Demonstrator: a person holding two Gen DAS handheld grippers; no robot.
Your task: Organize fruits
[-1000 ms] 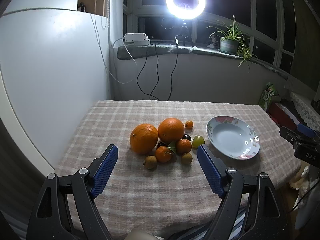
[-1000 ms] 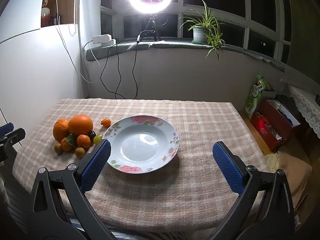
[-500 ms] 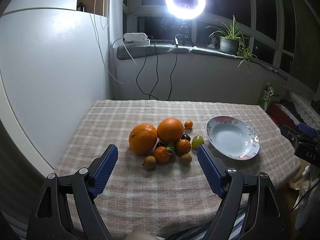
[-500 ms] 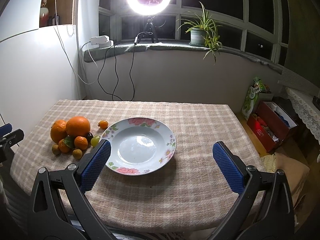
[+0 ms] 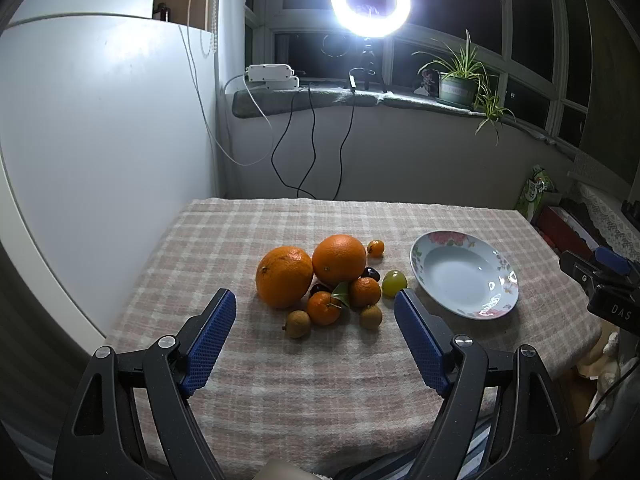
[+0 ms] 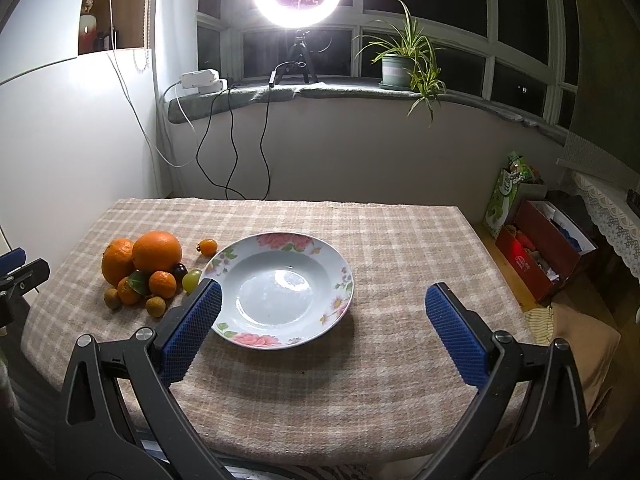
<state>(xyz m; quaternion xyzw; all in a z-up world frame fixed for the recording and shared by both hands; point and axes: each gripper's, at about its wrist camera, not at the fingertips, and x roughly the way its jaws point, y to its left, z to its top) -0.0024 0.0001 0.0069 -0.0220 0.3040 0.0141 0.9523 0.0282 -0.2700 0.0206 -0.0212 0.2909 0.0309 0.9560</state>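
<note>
A pile of fruit sits on the checked tablecloth: two big oranges (image 5: 285, 276) (image 5: 339, 259), small mandarins (image 5: 364, 291), a green grape (image 5: 394, 283), dark cherries, brown longans (image 5: 297, 323) and a small orange tomato (image 5: 375, 247). An empty flowered plate (image 5: 464, 280) lies to the right of the pile; it also shows in the right wrist view (image 6: 280, 290), with the pile (image 6: 156, 250) to its left. My left gripper (image 5: 315, 320) is open and empty, just short of the pile. My right gripper (image 6: 320, 312) is open and empty in front of the plate.
A white wall panel (image 5: 80, 140) stands left of the table (image 5: 280, 380). A ring light (image 5: 370, 0), cables and a potted plant (image 5: 456, 80) are on the window sill behind. Boxes and bags (image 6: 540, 240) lie on the floor at right.
Both grippers have drawn back and risen slightly; the fruit and the plate look a little farther away. Both stay open and nothing on the table has moved.
</note>
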